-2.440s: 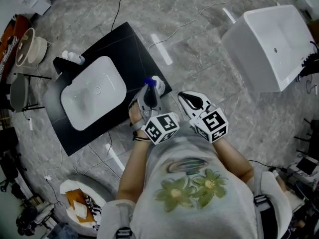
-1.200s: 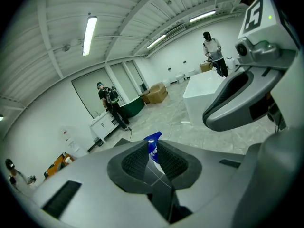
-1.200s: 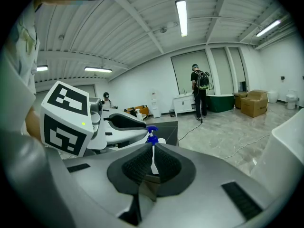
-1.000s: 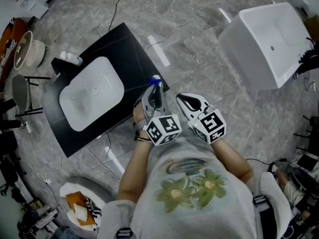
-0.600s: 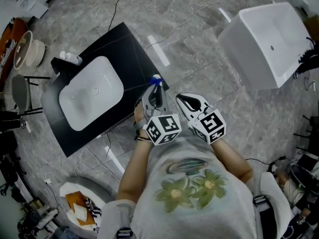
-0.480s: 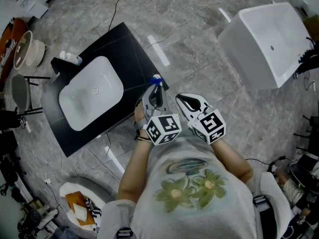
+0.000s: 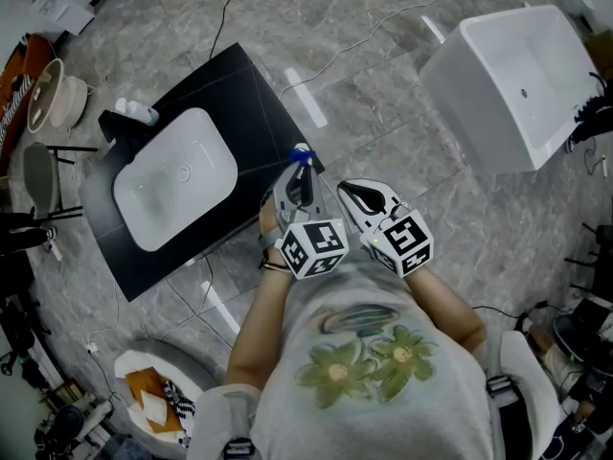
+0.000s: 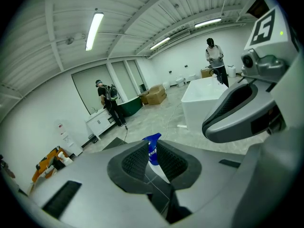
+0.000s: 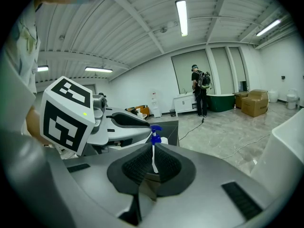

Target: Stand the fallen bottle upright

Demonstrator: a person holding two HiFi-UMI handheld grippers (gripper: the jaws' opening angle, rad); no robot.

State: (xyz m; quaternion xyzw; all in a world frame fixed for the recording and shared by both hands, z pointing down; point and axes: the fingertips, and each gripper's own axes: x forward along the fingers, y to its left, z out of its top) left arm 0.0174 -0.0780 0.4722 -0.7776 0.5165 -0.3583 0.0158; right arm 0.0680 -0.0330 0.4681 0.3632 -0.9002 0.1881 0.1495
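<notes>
A white spray bottle [image 7: 301, 154] with a blue nozzle stands upright on the near corner of the black counter slab [image 7: 239, 94]. My left gripper [image 7: 296, 175] is shut on the bottle's body. In the left gripper view the bottle [image 8: 152, 148] sits between the ribbed pads of the left gripper [image 8: 153, 161], with the nozzle above them. My right gripper [image 7: 348, 189] hovers just to the right, off the slab, shut and holding nothing. The right gripper view looks over the right gripper [image 9: 153, 167] at the bottle [image 9: 155, 132] and the left gripper [image 9: 121, 122] beside it.
A white basin [image 7: 177, 175] is set in the slab, with a small pump bottle [image 7: 137, 112] at its far corner. A white tub [image 7: 522, 84] stands on the floor at the right. Cables [image 7: 364, 41] run over the grey floor. People stand far off in the hall.
Since the earliest frame the bottle in my left gripper has come from a tilt to upright at the slab's corner. Over the last second nothing has moved.
</notes>
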